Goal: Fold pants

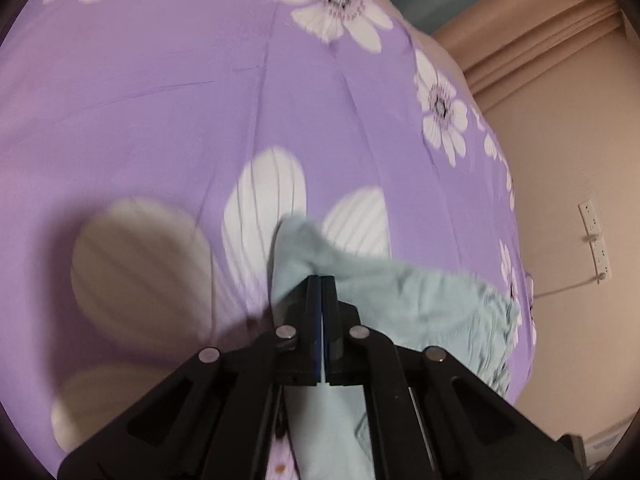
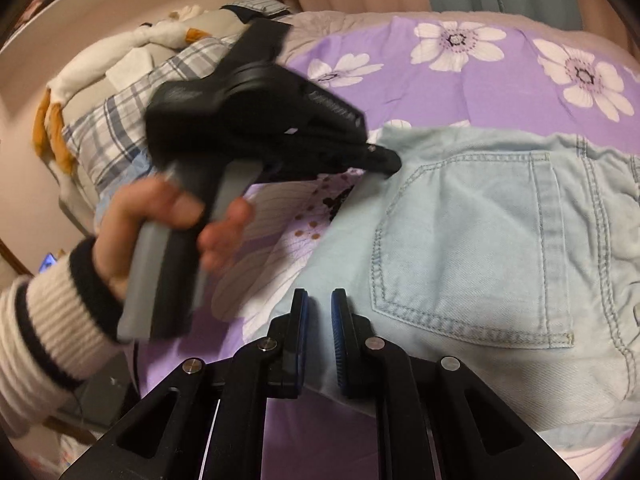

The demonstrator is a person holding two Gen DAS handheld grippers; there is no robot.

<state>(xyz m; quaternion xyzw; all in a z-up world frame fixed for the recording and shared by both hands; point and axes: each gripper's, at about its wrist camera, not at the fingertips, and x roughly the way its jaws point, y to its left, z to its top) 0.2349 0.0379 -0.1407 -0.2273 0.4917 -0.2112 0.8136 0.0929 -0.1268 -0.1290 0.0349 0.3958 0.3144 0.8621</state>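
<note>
Pinching a corner of the pale denim pants [image 2: 500, 248], my left gripper [image 1: 322, 280] lifts it off the floral bedspread [image 1: 160, 100]; my right gripper [image 2: 319, 300] hovers narrowly parted beside the pocket's edge.

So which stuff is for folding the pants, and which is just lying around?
For the job: pants, left gripper pinching them, right gripper open, purple flowered bedsheet.
Just lying about: plaid pillow, stuffed toy.
</note>
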